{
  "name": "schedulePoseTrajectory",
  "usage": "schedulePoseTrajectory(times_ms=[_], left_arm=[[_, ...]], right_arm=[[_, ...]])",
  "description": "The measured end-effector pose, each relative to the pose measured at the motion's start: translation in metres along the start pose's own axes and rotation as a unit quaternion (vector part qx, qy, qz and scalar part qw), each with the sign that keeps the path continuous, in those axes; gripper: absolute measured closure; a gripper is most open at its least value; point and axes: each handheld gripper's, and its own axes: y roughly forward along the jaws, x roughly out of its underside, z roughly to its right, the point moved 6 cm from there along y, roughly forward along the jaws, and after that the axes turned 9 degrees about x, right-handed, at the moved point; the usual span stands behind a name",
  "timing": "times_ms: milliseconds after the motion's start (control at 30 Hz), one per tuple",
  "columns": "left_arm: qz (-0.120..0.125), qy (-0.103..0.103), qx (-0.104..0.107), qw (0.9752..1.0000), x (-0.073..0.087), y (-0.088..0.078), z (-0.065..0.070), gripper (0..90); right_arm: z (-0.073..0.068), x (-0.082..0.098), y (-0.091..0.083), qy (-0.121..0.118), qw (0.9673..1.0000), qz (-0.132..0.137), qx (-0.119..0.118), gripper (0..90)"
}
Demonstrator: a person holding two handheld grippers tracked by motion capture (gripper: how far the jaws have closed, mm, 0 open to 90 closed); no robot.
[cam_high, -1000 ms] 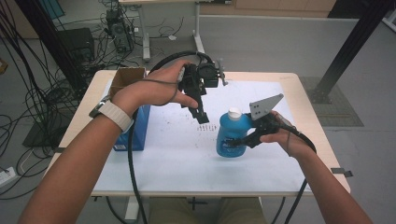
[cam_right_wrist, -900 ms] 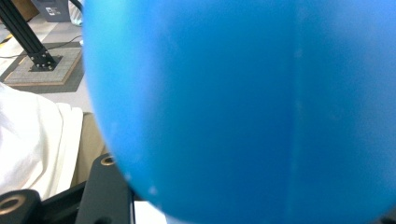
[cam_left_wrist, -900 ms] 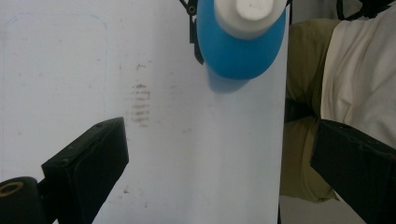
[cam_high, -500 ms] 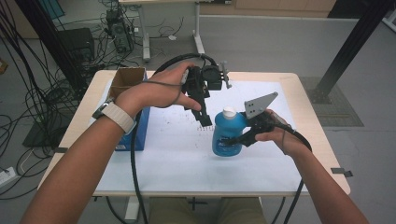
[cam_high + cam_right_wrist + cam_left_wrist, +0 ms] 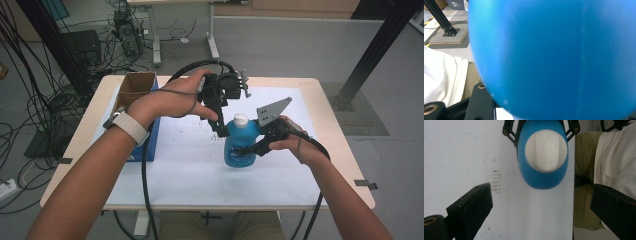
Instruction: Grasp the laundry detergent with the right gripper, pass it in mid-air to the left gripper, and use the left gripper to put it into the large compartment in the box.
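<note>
Light wooden table (image 5: 340,150) covered by a large white paper sheet (image 5: 190,170) with small dark specks near its middle. Blue plastic bottle with white cap (image 5: 240,145) stands centre-right on the sheet; open brown-and-blue cardboard box (image 5: 137,95) at far left.

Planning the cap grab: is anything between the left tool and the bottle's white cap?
Nothing visible. The left tool hangs open above the white cap of the blue bottle, which the right tool grips.

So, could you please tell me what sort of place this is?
Probably a lab or workshop: loose cables run across the bare floor, a black metal frame post stands by the table, and another desk stands behind.
</note>
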Motion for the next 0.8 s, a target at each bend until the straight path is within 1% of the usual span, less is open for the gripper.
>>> schedulePoseTrajectory(times_ms=[33, 133, 267, 467, 800], left_arm=[[0.000, 0.003, -0.001, 1.0000, 0.000, 0.000, -0.001, 4.9], [-0.001, 0.005, -0.001, 1.0000, -0.002, 0.001, 0.000, 4.8], [-0.001, 0.002, 0.002, 1.0000, -0.003, 0.004, 0.001, 4.8], [-0.002, 0.005, 0.005, 1.0000, -0.005, 0.007, 0.002, 4.8], [-0.004, 0.008, 0.006, 0.9999, -0.007, 0.009, 0.003, 4.9]], right_arm=[[0.000, 0.000, 0.000, 0.001, 1.0000, 0.000, -0.001, 43.1], [0.000, -0.001, 0.002, 0.001, 1.0000, -0.001, -0.002, 43.1], [-0.001, -0.003, 0.004, -0.001, 1.0000, 0.000, -0.004, 43.1], [-0.003, -0.008, 0.008, -0.005, 0.9999, 0.002, -0.010, 43.1], [-0.002, -0.016, 0.012, -0.006, 0.9998, 0.010, -0.013, 43.1]])
